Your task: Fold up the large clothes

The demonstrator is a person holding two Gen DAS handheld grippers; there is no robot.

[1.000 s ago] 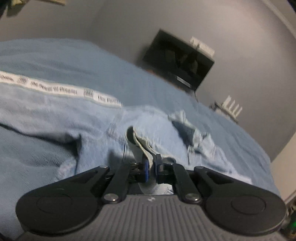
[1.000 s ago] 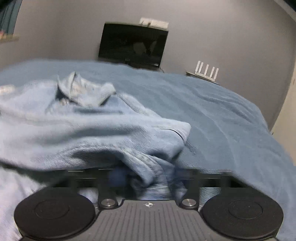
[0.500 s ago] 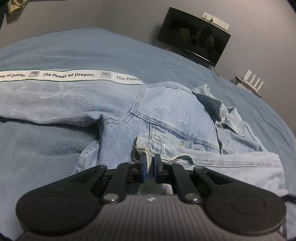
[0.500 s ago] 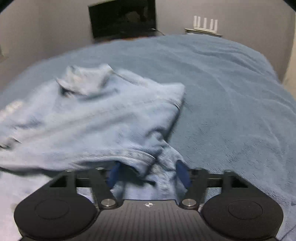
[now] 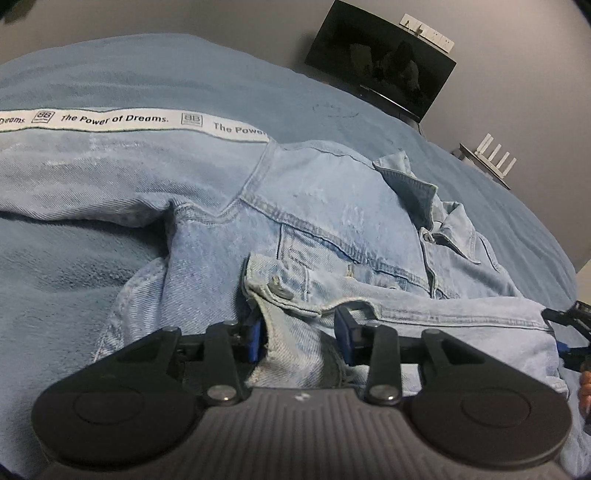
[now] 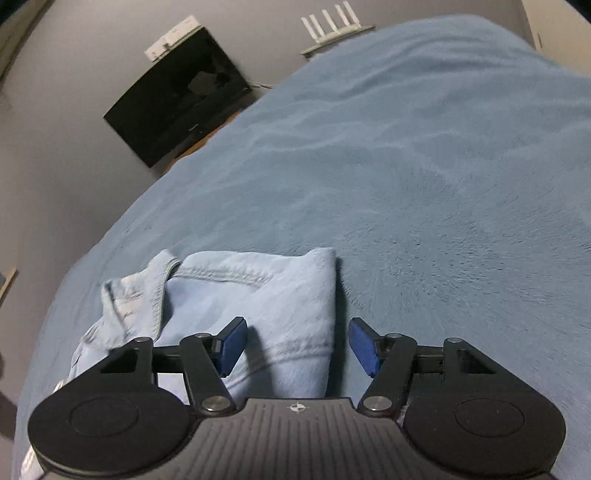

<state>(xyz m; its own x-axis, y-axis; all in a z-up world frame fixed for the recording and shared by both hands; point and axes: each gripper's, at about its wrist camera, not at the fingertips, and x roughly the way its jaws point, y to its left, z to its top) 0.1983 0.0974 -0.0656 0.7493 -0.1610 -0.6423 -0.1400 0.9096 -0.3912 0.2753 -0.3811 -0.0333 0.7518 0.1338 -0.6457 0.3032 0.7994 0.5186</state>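
Left wrist view
Left gripper [image 5: 300, 338]: jaws parted, blue pads apart; a fold of denim lies loosely between them, not pinched.
Denim jacket [image 5: 332, 206]: lies spread on the bed directly ahead of the gripper, collar [image 5: 408, 182] toward the right, a buttoned hem corner just beyond the left pad.
White band [image 5: 122, 120]: printed "The Power of Dreams", runs along the far edge of the sleeve.
Blue blanket [image 5: 147, 74]: covers the bed beneath and around the garment.
Right gripper [image 5: 570, 338]: partly visible at the right edge, beside the jacket's right-hand fold; its state cannot be judged from here.
Television [image 5: 380, 70]: dark screen against the grey wall; a router [image 5: 493, 157] stands further right.

Right wrist view
Right gripper [image 6: 293, 345]: released, pads wide apart, holding nothing.
Denim jacket [image 6: 258, 302]: folded edge lies under and ahead of the left pad; the right pad sits over bare blanket [image 6: 443, 184].
Television [image 6: 177, 99]: against the wall, upper left; router [image 6: 334, 20] above.
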